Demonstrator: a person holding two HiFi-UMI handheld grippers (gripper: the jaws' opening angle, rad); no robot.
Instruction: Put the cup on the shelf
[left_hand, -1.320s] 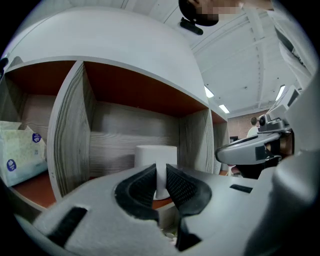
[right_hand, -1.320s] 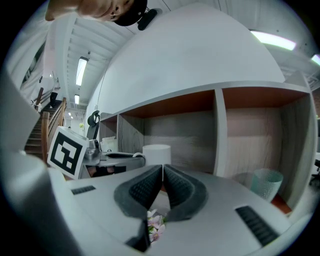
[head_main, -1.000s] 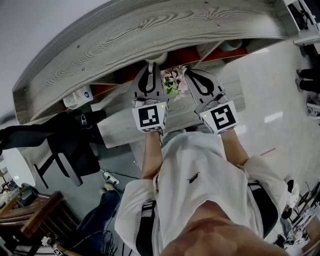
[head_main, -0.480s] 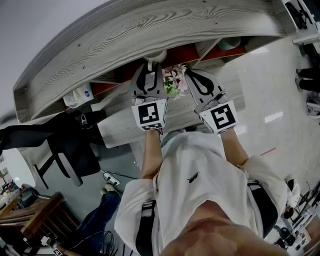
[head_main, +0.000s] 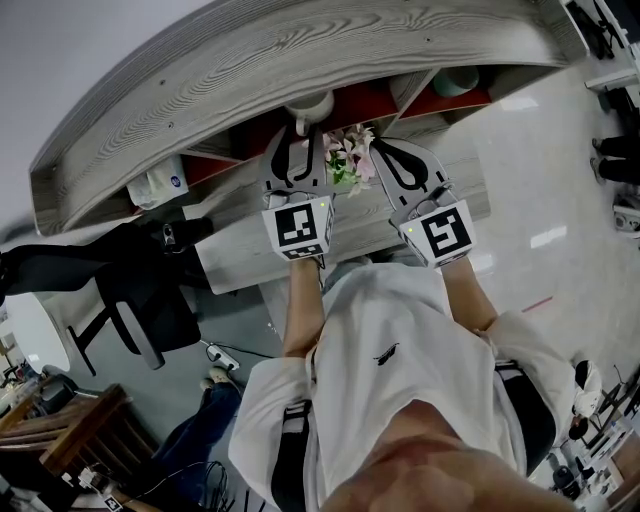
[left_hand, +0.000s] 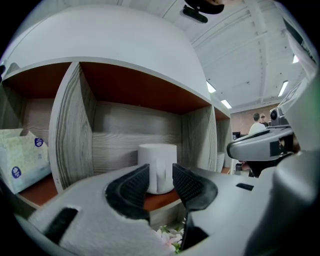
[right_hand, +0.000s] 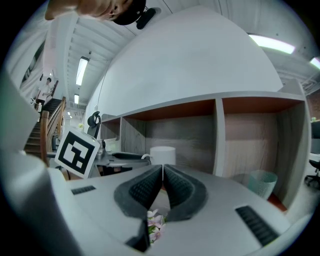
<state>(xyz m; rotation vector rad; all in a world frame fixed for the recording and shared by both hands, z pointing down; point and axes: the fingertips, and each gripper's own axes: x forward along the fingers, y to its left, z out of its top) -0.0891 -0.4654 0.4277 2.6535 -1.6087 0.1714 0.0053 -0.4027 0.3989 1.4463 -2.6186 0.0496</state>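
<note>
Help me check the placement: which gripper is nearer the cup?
Left. The left gripper, jaws just opened, flanks the cup at its handle; the right gripper, shut, is off to its right.

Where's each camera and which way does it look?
Head view: on the person's head, looking down at the shelf; shows arms, left tongs, right tongs.
Left gripper view: rides the left tongs, facing into the shelf; they have just been opening, cup between them.
Right gripper view: rides the shut right tongs, facing the shelf.
Shared: both gripper views show the cup.
</note>
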